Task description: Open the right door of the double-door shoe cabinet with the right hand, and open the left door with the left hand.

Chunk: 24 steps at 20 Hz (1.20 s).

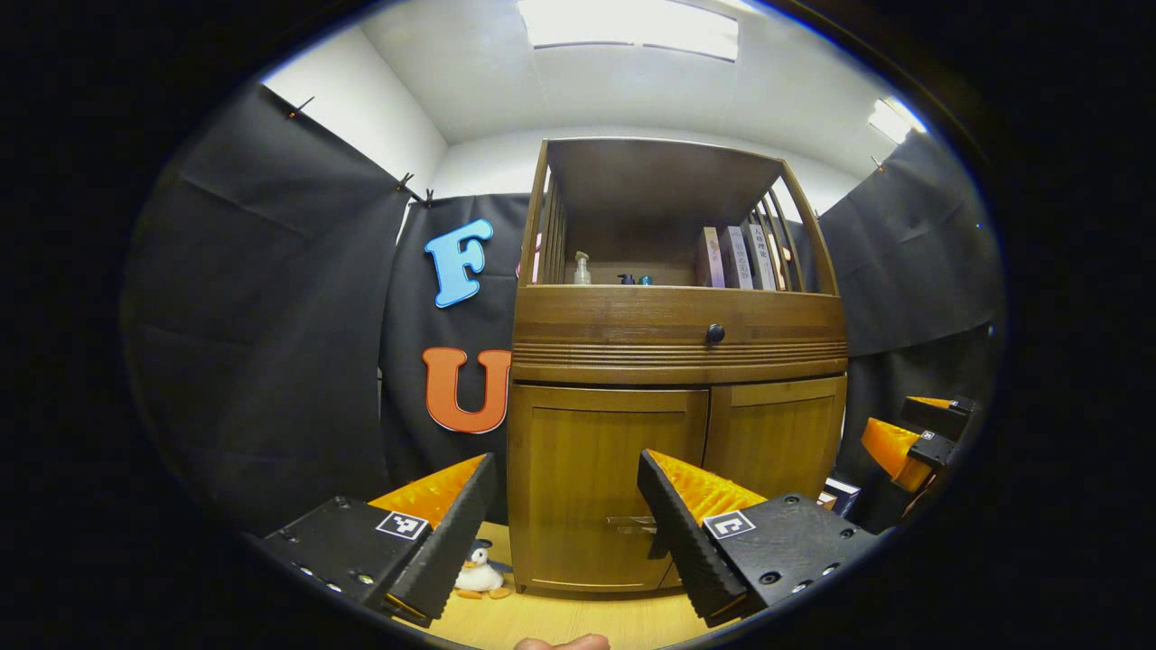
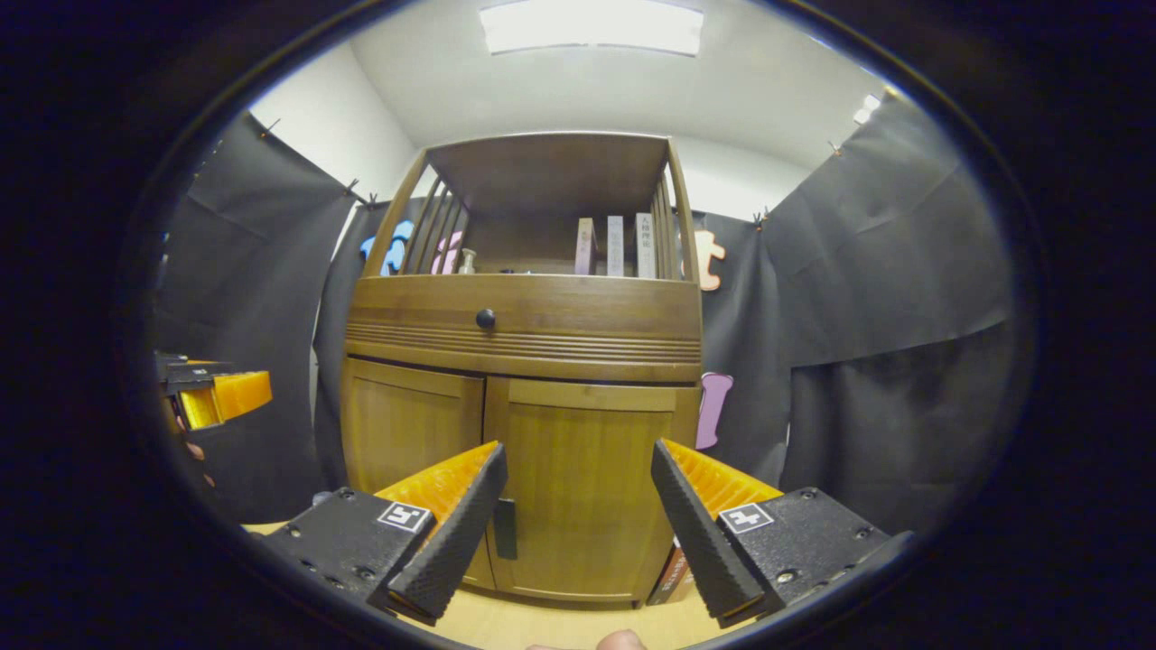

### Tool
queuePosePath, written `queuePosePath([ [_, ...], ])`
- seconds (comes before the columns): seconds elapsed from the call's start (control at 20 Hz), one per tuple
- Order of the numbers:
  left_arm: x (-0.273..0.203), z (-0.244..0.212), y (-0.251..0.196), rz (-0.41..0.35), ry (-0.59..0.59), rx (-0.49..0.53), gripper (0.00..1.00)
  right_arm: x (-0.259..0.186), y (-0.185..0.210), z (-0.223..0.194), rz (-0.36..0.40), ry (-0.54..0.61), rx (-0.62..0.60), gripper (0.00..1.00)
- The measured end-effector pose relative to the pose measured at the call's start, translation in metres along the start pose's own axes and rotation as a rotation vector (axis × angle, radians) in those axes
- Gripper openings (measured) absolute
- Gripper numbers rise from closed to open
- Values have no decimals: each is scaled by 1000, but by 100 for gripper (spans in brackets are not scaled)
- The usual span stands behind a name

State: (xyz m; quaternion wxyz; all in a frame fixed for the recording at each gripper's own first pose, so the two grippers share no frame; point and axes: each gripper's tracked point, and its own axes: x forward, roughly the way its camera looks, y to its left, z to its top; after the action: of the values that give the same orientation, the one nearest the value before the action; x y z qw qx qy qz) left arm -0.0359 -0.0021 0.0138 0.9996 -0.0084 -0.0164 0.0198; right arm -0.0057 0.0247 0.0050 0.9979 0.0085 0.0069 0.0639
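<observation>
The room is showing white walls and a white ceiling with lit panels (image 1: 632,27), and black cloth (image 2: 867,343) is hanging around the booth. The shoe cabinet (image 1: 677,334) is standing on a pale wooden surface (image 1: 560,618) against the cloth, both lower doors sitting closed: the left door (image 1: 596,487) and the right door (image 2: 587,478). Above them a drawer with a dark knob (image 1: 714,333) is sitting under an open shelf, where books (image 1: 736,257) and small bottles (image 1: 582,268) are standing. A small toy penguin (image 1: 479,575) is lying beside the cabinet's left foot. The left gripper (image 1: 564,506) is hovering wide apart before the left door, gripping nothing. The right gripper (image 2: 578,492) is likewise gaping wide, facing the right door, apart from it.
</observation>
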Motion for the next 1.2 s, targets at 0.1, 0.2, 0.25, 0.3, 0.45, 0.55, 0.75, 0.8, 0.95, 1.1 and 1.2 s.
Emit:
queuePosePath([
  [0.1,-3,-1,7,21,10,8,100,4,1,-8,-13,24,-3,100],
  [0.2,-7,-2,14,40,16,27,100,9,-4,-22,-37,75,-29,100],
  [0.25,-8,0,15,46,11,30,94,12,0,-26,-34,95,-24,100],
  [0.3,-11,2,16,49,6,32,95,15,3,-30,-29,107,-11,100],
  [0.45,-17,0,21,61,10,27,100,28,10,-51,-19,154,5,100],
  [0.55,-23,-7,24,59,44,16,95,36,14,-64,-11,200,22,100],
  [0.75,-32,-13,41,98,60,17,100,52,36,-88,42,238,45,100],
  [0.8,-34,-15,43,105,68,15,95,58,41,-94,50,257,45,100],
  [0.95,-45,-19,57,145,91,38,100,79,52,-109,60,281,47,98],
  [1.1,-51,-19,66,164,86,49,94,96,64,-131,78,300,50,96],
  [1.2,-56,-19,74,181,85,48,95,108,70,-147,86,324,51,94],
])
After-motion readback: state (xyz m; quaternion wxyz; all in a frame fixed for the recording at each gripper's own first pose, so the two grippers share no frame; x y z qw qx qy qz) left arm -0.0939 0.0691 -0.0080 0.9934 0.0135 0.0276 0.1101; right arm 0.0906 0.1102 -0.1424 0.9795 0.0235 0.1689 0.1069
